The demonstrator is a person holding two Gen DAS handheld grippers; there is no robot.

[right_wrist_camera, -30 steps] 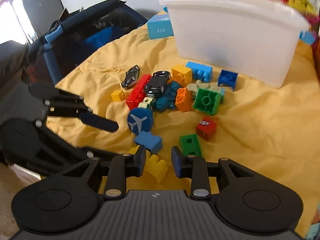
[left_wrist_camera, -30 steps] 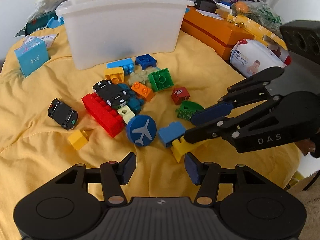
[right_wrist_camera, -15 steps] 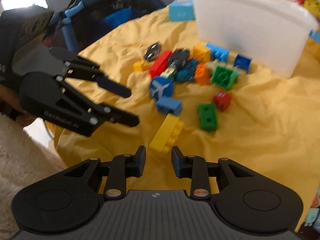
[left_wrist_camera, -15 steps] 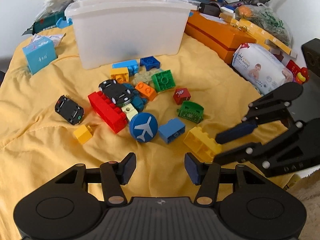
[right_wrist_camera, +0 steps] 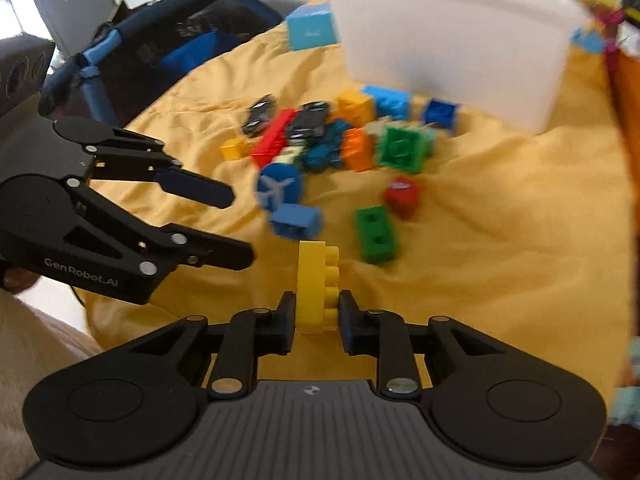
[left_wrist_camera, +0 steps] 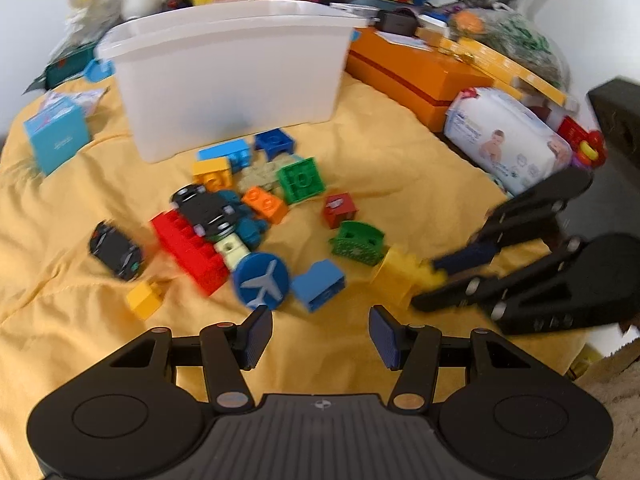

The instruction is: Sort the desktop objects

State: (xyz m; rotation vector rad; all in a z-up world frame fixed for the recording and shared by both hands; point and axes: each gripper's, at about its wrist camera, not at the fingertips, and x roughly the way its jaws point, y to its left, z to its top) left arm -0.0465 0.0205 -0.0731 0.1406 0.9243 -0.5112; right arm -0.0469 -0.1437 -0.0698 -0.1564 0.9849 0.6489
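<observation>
From the left wrist view, the left gripper hangs wide open and empty above the yellow cloth, well short of the yellow brick, which lies off to its right at the right gripper, plainly the nearer tool. From the right wrist view, the right gripper's jaws are closing on that brick, pads at its near end, its long axis running straight away toward the white bin, studs facing right

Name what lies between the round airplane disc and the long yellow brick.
A light blue block lies between the airplane disc and the yellow brick, clearest in the left wrist view.
</observation>
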